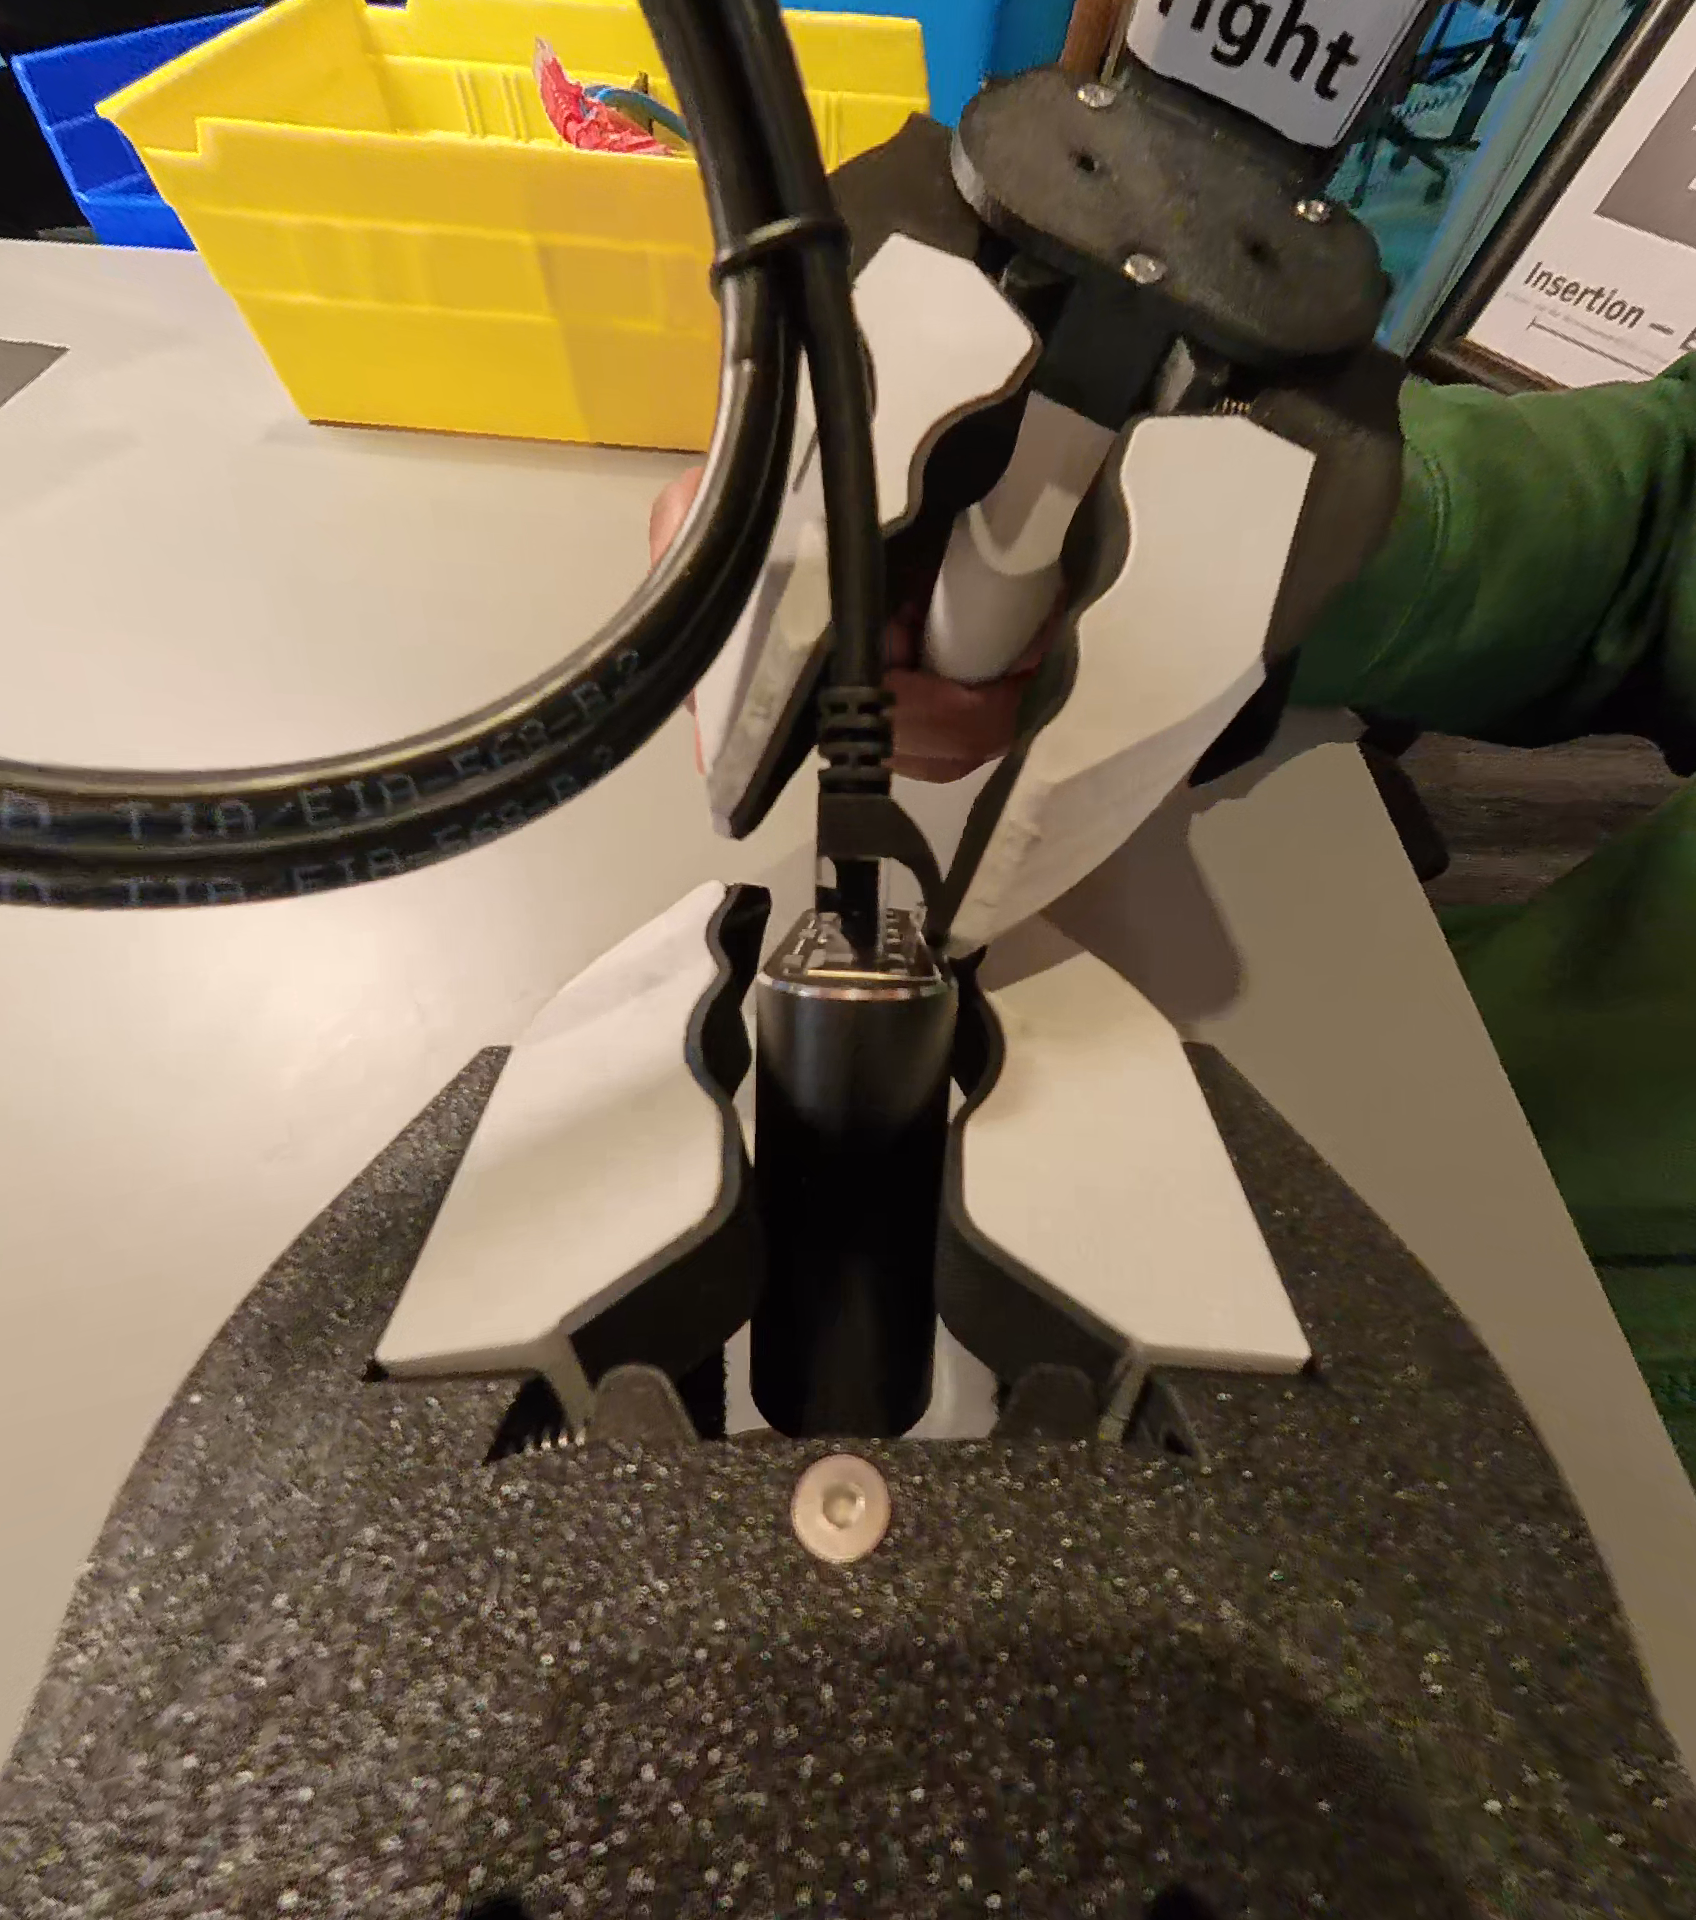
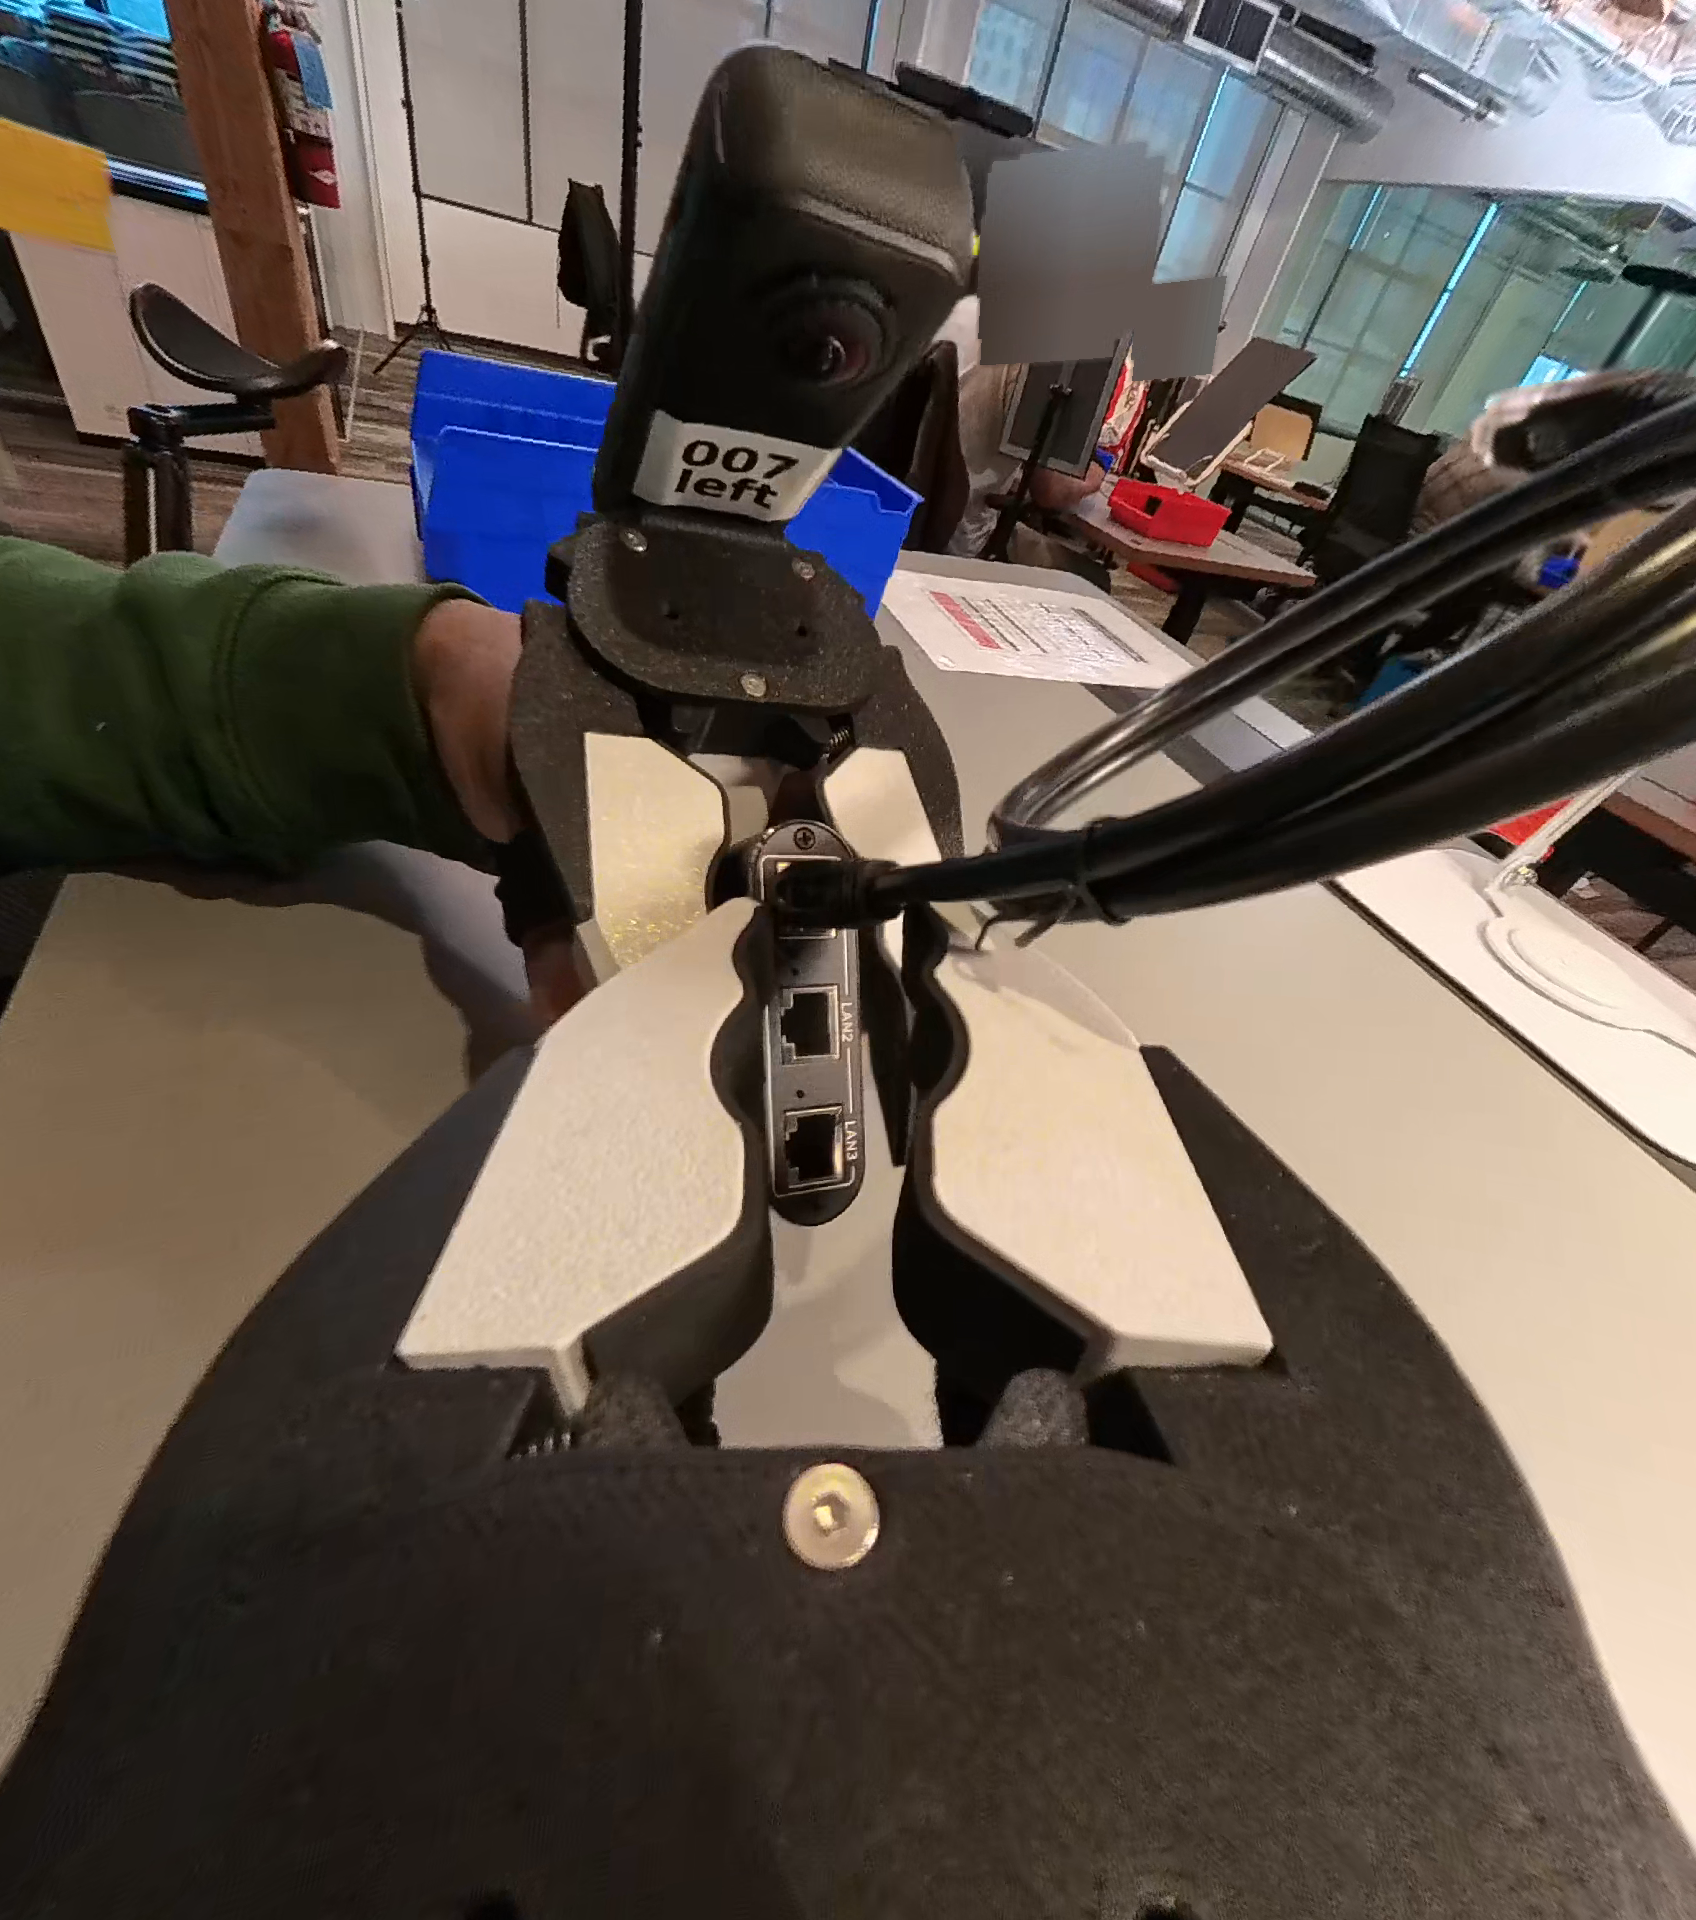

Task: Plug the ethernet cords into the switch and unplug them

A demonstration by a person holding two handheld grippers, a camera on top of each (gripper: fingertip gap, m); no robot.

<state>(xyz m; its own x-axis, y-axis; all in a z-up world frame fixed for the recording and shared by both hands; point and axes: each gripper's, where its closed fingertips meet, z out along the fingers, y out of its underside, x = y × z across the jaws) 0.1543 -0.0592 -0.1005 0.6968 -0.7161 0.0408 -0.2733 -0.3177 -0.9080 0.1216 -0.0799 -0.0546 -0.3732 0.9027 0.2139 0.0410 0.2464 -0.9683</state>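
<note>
a left hand-held gripper [image 1: 849,997] clamps a slim black switch [image 1: 849,1174] between its white fingers [image 1: 615,1122] above a pale desk [image 1: 200,644], the device held upright on its narrow edge with the port face turned toward the other tool. seen from the right wrist view, that face [image 2: 811,1049] carries a row of sockets: the two nearer ones stand empty, while a black ethernet cord [image 2: 1239,831] has its plug [image 2: 808,883] at the far socket; whether it is fully seated cannot be told.

the right hand-held gripper [image 2: 828,925] stands with its jaws parted to about the width of the switch, one finger on either side of the port face; the pictures do not settle whether it presses the plug or merely brackets it. in the left wrist view the same tool [image 1: 859,831] comes in from the far side, its fingers flanking the plug's ribbed boot [image 1: 854,727].

the cord is coiled and tied with a thin band [image 1: 771,244], and its loops [image 1: 408,769] swing out to the left in mid-air. a green sleeve [image 1: 1550,520] reaches in from the right. a yellow bin [image 1: 428,270] sits on the desk behind, with a blue bin [image 1: 85,135] beyond it.
</note>
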